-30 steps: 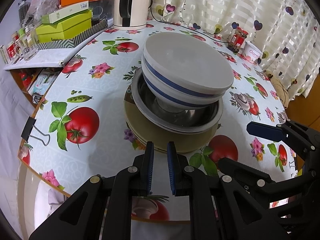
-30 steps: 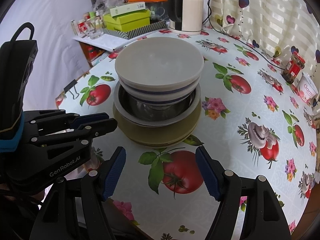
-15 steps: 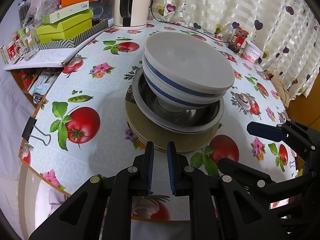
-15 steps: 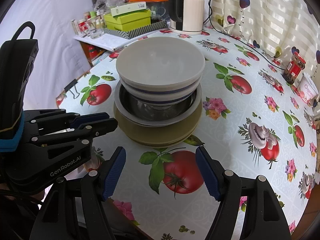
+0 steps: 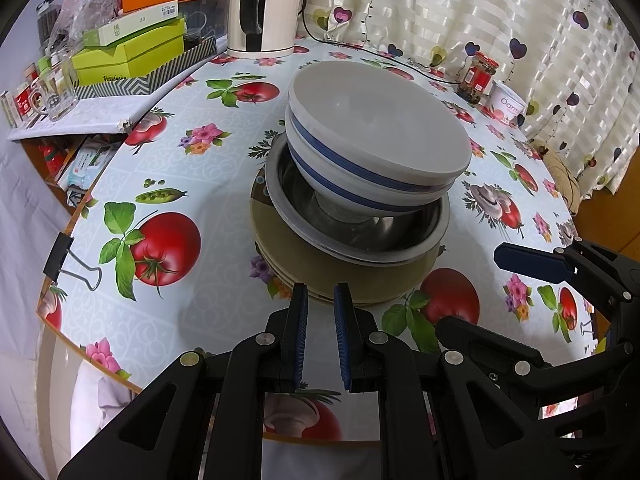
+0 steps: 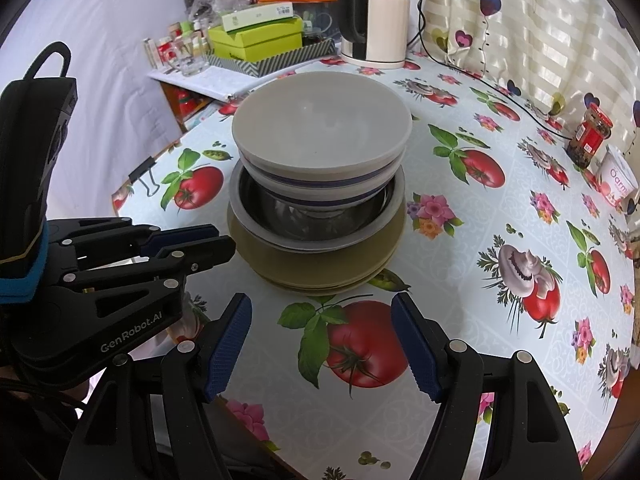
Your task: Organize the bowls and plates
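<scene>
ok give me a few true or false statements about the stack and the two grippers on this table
1. The white bowl with blue stripes sits on top of the stack. True.
2. The metal bowl lies under the plates. False: it rests on the olive plates, with the striped bowl inside it.
3. The right gripper has its fingers spread with nothing between them. True.
4. The left gripper grips a plate rim. False: its fingers are nearly together, holding nothing, short of the stack.
5. The kettle stands at the far side of the table. True.
</scene>
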`<state>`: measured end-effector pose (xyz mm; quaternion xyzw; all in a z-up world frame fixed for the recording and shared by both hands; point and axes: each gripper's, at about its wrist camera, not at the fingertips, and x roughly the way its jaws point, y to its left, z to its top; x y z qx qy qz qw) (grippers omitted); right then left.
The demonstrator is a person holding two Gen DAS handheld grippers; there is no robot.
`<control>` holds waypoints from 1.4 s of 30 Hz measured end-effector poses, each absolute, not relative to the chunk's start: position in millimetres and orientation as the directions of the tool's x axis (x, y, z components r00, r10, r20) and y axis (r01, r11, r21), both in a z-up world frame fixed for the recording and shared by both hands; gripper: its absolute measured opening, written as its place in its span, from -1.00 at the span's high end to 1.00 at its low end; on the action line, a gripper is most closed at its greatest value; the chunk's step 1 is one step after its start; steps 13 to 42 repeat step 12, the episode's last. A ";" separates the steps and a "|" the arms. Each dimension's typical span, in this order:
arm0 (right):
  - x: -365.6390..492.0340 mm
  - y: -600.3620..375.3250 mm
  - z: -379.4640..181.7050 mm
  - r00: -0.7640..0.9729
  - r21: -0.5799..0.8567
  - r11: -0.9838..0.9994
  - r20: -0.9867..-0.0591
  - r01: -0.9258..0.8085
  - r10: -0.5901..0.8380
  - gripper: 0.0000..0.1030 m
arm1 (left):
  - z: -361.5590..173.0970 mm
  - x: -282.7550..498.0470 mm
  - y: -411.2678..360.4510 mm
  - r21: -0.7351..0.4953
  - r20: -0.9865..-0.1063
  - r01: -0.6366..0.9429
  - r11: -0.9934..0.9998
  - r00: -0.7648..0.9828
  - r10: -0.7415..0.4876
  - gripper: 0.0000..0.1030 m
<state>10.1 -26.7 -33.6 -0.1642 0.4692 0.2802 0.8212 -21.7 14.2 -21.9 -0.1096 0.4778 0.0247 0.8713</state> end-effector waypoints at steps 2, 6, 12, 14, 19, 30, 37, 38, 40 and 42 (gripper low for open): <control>10.2 -26.7 -33.5 0.402 -0.007 0.790 -0.863 -0.613 0.305 -0.42 | -22.8 -21.5 14.4 -0.165 -0.839 -0.149 0.975 0.541 -0.060 0.73; 9.6 -26.5 -34.3 0.402 -0.007 0.789 -0.863 -0.614 0.306 -0.42 | -23.5 -22.0 15.6 -0.164 -0.838 -0.150 0.975 0.542 -0.057 0.73; 9.0 -26.3 -34.8 0.402 -0.005 0.790 -0.863 -0.613 0.306 -0.42 | -22.2 -21.9 14.6 -0.158 -0.840 -0.155 0.975 0.541 -0.050 0.73; 9.0 -26.3 -34.8 0.402 -0.005 0.790 -0.863 -0.613 0.306 -0.42 | -22.2 -21.9 14.6 -0.158 -0.840 -0.155 0.975 0.541 -0.050 0.73; 9.0 -26.3 -34.8 0.402 -0.005 0.790 -0.863 -0.613 0.306 -0.42 | -22.2 -21.9 14.6 -0.158 -0.840 -0.155 0.975 0.541 -0.050 0.73; 9.0 -26.3 -34.8 0.402 -0.005 0.790 -0.863 -0.613 0.306 -0.42 | -22.2 -21.9 14.6 -0.158 -0.840 -0.155 0.975 0.541 -0.050 0.73; 9.0 -26.3 -34.8 0.402 -0.005 0.790 -0.863 -0.613 0.306 -0.42 | -22.2 -21.9 14.6 -0.158 -0.840 -0.155 0.975 0.541 -0.050 0.73; 9.0 -26.3 -34.8 0.402 -0.005 0.790 -0.863 -0.613 0.306 -0.42 | -22.2 -21.9 14.6 -0.158 -0.840 -0.155 0.975 0.541 -0.050 0.73; 9.0 -26.3 -34.8 0.402 -0.005 0.790 -0.863 -0.613 0.306 -0.42 | -22.2 -21.9 14.6 -0.158 -0.840 -0.155 0.975 0.541 -0.050 0.73; 9.0 -26.3 -34.8 0.402 -0.005 0.790 -0.863 -0.613 0.306 -0.42 | -22.2 -21.9 14.6 -0.158 -0.840 -0.155 0.975 0.541 -0.050 0.73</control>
